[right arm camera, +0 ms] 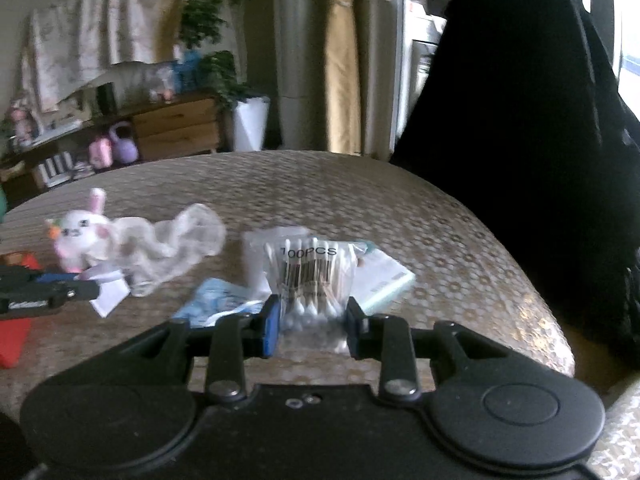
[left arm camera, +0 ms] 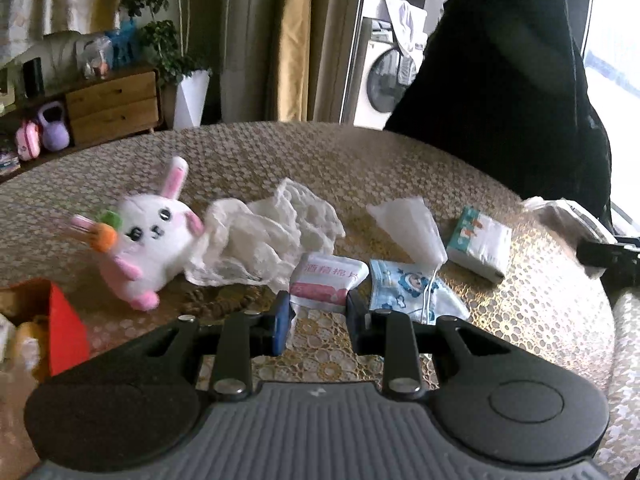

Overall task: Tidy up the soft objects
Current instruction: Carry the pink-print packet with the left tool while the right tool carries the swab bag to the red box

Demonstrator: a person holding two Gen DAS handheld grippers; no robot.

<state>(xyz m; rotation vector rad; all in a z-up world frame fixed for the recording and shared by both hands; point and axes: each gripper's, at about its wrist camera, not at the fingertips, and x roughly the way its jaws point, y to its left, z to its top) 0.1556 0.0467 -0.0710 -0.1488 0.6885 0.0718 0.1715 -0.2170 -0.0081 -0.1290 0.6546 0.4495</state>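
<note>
Gripping: right gripper (right arm camera: pixel 310 326) clamped on cotton swab bag (right arm camera: pixel 310 280), lifted above the table (right arm camera: pixel 460 240).
Left gripper (left arm camera: pixel 318 320): pinching alcohol pad packet (left arm camera: pixel 326 282), beside the bag.
Handling: bag light, crinkly, slippery; hold its lower edge.
Beyond: plush bunny (right arm camera: pixel 80 236) far left.

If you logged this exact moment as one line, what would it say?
left gripper: shut on alcohol pad packet | right gripper: shut on cotton swab bag | bunny plush, mask: on table
</note>
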